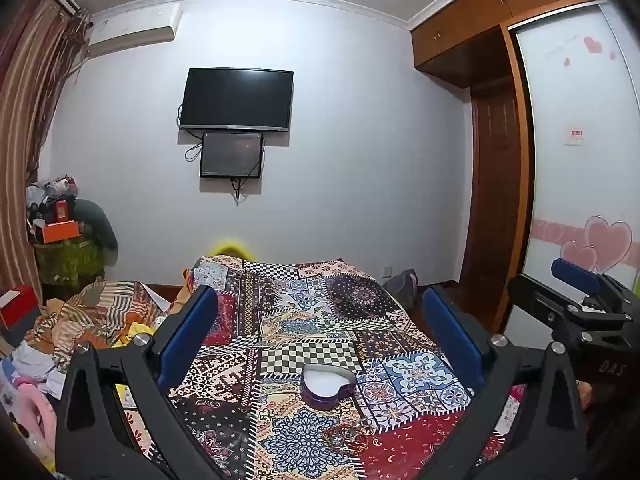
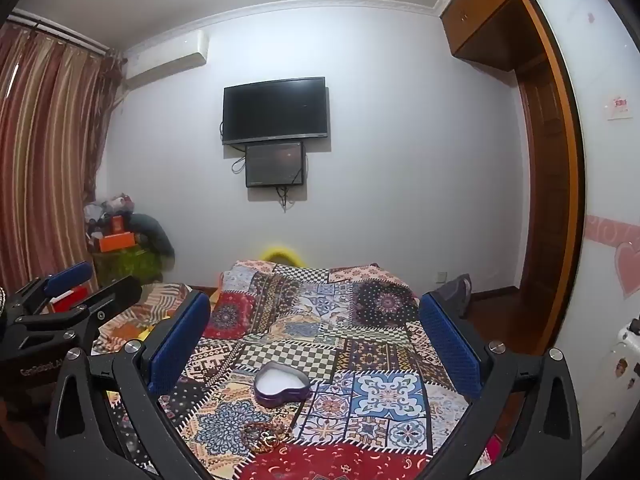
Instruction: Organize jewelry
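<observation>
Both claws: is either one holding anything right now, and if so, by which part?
Nothing is held. The left claw and right claw both stand wide open above the patchwork cloth. The heart-shaped box and the jewelry lie untouched.

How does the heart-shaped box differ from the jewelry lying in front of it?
The heart-shaped box is purple, rigid and open, with a white inside; the jewelry is a small, loose, gold-and-dark tangle. The box stands taller; the jewelry lies flat. Both rest on the patchwork cloth, untouched.

Two grippers, left and right; one heart-shaped box; one jewelry heap; two wall screens.
</observation>
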`<state>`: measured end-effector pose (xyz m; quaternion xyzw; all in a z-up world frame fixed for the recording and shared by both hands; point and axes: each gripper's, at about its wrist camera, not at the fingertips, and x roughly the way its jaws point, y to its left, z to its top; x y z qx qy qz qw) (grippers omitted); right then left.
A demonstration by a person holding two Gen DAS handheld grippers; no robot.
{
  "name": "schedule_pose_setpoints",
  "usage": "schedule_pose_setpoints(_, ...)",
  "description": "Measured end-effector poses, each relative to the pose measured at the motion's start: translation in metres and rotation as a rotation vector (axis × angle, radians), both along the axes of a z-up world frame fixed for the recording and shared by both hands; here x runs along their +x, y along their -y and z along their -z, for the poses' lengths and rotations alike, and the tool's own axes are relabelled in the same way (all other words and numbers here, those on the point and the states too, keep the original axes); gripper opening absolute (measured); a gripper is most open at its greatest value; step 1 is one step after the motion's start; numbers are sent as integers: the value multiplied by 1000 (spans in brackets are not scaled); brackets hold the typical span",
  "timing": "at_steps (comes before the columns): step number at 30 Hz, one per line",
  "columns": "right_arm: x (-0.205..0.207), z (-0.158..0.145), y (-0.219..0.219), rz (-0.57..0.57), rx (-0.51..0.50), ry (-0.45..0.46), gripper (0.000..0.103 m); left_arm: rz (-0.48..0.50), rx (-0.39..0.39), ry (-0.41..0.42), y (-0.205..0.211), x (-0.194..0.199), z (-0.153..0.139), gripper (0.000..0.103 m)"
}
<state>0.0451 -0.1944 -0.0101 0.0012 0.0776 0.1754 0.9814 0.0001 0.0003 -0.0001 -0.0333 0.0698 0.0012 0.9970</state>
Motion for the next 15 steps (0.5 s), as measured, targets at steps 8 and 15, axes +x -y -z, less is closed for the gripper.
schedule_pose_setpoints(8,-4,3,-4,-1,-3,0,103,-13,24,-14,-2,4,-1,103)
schedule_pose_setpoints(15,-3,7,-8,-9,-4,-11,103,-16,9,-10,-5,2,-1,103)
